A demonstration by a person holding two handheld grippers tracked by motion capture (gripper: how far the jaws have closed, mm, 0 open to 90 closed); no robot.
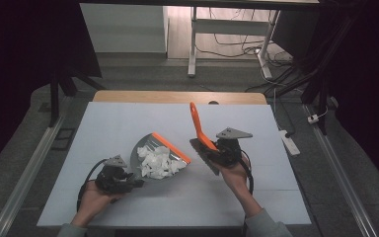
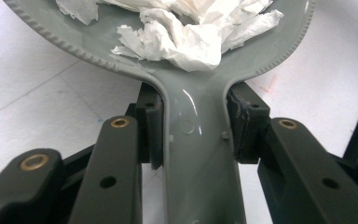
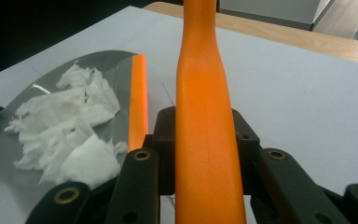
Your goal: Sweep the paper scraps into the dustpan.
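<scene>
Your bench (image 1: 128, 197) wears a pale, white-grey cover, with a strip of bare wood (image 1: 177, 97) showing along its far edge. A grey dustpan (image 1: 150, 148) with an orange lip sits on the cover near the middle, crumpled white paper (image 1: 157, 163) heaped inside it. Around the dustpan, the cover lies bare.

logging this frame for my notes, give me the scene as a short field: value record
surface: white table top
left tongs: shut on the dustpan handle
dustpan: grey with an orange front edge, lying on the table
dustpan contents: torn white paper scraps
right tongs: shut on the brush handle
brush: orange handle pointing up and away, head low beside the dustpan's orange edge
paper outside the dustpan: none seen
</scene>
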